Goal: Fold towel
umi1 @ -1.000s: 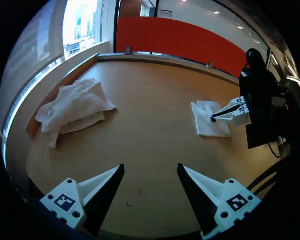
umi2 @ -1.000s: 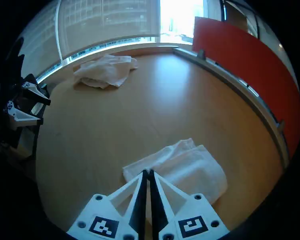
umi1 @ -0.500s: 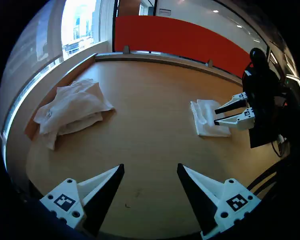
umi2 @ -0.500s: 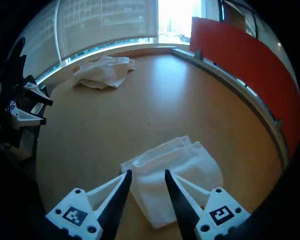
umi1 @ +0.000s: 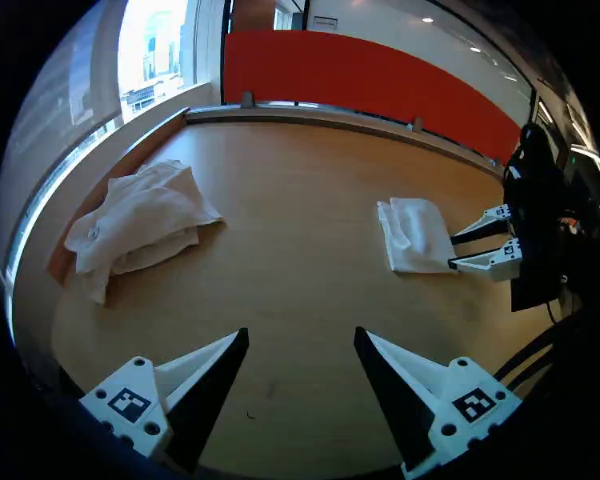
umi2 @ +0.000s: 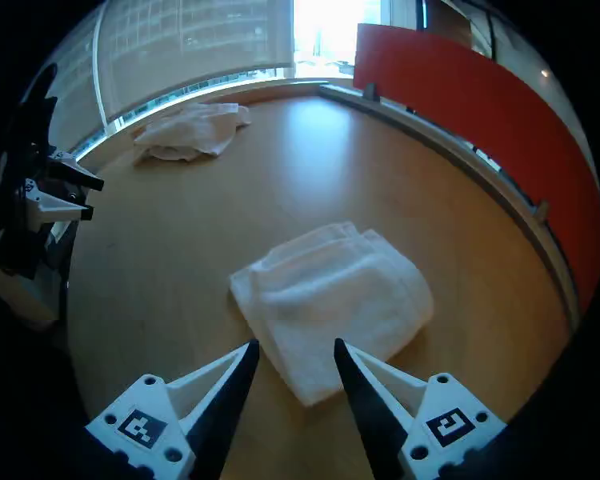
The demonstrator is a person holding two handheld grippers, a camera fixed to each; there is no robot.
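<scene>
Jaws of the right gripper (umi2: 294, 344) are partly open and hold nothing. Their tips sit right at the near edge of the towel (umi2: 332, 300). Jaws of the left gripper (umi1: 300, 330) are wide open and empty, over bare bench (umi1: 300, 184), well apart from the towel.

The towel lies flat on the bench, folded into a neat, thick pad. I think the folding is done, or almost. The next move could be to lift away without nudging it, or to go for the heap (umi1: 136, 224) by the window.

The towel is white, soft and fluffy. The heap is white, crumpled and lumpy. The bench is smooth brown wood.
</scene>
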